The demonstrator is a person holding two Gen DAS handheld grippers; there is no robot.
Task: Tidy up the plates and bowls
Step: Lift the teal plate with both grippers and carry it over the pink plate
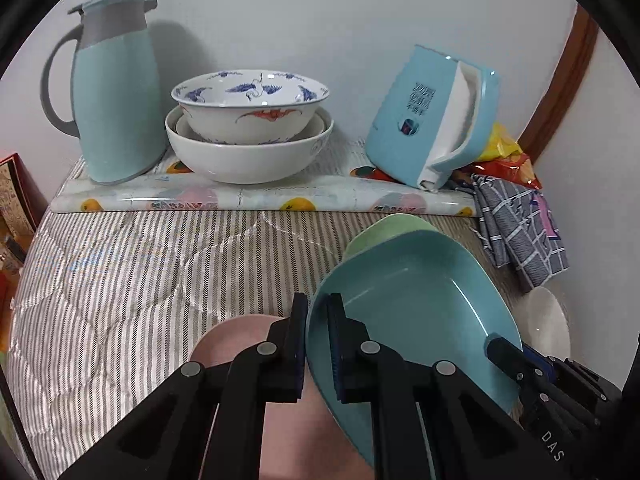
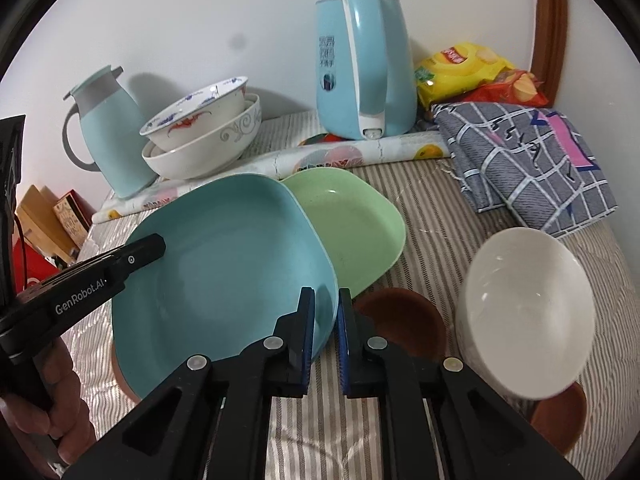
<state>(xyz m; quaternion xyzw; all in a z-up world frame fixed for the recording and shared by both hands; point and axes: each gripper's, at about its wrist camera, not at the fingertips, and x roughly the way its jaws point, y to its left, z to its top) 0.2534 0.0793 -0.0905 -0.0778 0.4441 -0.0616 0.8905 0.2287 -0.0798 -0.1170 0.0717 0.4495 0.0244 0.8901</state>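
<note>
A blue squarish plate is held tilted above a pink plate. My left gripper is shut on the blue plate's left rim. My right gripper is shut on its near right rim, and its finger shows in the left wrist view. A green plate lies just behind, partly under the blue one. A white bowl sits at the right over brown dishes. Stacked white bowls stand at the back.
A light-blue thermos jug stands back left, a blue electric kettle back right on a rolled fruit-print mat. A checked cloth and snack bags lie at the right. Boxes stand off the left edge.
</note>
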